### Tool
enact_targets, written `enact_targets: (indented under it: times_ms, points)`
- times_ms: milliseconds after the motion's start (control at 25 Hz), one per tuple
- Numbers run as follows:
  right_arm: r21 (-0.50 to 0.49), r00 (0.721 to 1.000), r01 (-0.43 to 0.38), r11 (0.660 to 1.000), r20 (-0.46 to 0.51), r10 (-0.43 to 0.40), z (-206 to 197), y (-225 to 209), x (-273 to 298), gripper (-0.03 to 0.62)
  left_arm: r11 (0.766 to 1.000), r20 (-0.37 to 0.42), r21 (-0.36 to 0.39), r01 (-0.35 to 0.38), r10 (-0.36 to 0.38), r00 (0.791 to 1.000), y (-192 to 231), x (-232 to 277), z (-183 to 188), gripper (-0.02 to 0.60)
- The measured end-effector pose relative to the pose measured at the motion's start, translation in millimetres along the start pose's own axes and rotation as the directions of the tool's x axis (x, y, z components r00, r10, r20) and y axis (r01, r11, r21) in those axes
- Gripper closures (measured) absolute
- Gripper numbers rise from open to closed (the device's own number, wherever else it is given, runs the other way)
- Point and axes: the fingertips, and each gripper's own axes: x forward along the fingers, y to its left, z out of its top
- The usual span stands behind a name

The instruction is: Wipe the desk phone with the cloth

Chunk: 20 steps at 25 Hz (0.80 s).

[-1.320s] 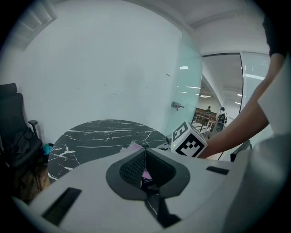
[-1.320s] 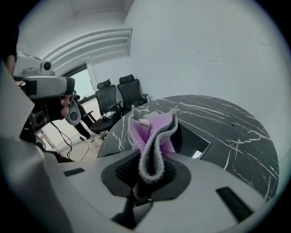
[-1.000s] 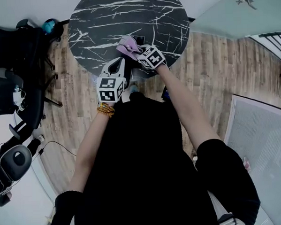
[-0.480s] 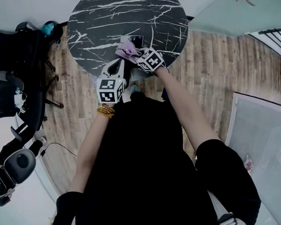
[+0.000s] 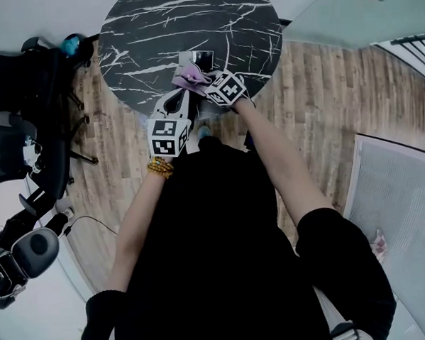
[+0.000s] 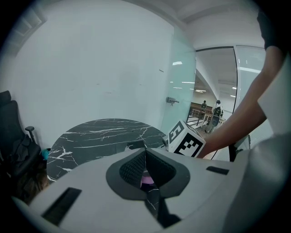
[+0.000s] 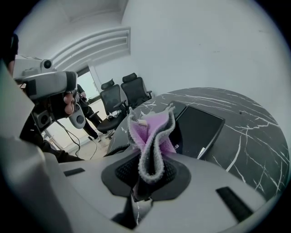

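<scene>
Since a second ago my right gripper (image 5: pixel 205 79) has drawn the cloth (image 5: pixel 190 76) slightly back toward me, so more of the dark face of the desk phone (image 5: pixel 202 59) shows beyond it; my left gripper (image 5: pixel 186 96) has stayed put.

Floor (image 5: pixel 323 103) — pale wood planks, filling the room around me.

Table (image 5: pixel 190 17) — round, black, veined with white like marble; its near edge lies just under both of my grippers.

Office chairs (image 5: pixel 16 91) — dark, standing off to my left, well apart from the work.

Left gripper (image 6: pixel 145 157) — held at the table's near edge, just beside the right one and on its near left. Its jaws are together with nothing between them; a scrap of purple shows through the small gap beneath them.

Right gripper (image 7: pixel 144 174) — angled in over the table toward the phone, its jaws clamped on the lower fold of the cloth.

Desk phone (image 7: pixel 198 129) — a flat dark slab lying on the near part of the table, beyond and to the right of the cloth as the right gripper view shows it.

Cloth (image 7: pixel 152 136) — purple with a grey fleecy border, standing up from my right jaws in a loose pleat at the phone's near-left corner. It appears to touch that corner, though neither view settles the contact.
</scene>
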Motion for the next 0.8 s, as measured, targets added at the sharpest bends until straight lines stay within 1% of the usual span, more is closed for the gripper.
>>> enact_targets:
  times_ms: [240, 600, 800]
  points:
    - [-0.003, 1.0, -0.002, 1.0, -0.001, 0.002, -0.1, 2.5, -2.3, 0.54, 1.0, -0.006, 0.011, 0.006, -0.006, 1.0, -1.9, 0.9, -0.8, 0.568]
    - [0.002, 0.999, -0.034, 0.999, -0.01, 0.034, -5.4, 7.6, 0.3, 0.539, 1.0, -0.006, 0.009, 0.011, -0.011, 1.0, -5.2, 1.9, 1.6, 0.568]
    - [-0.001, 0.996, -0.076, 0.997, -0.036, 0.076, -9.9, 10.4, 0.3, 0.54, 1.0, -0.009, 0.003, 0.016, -0.016, 1.0, -7.2, 3.9, -0.3, 0.568]
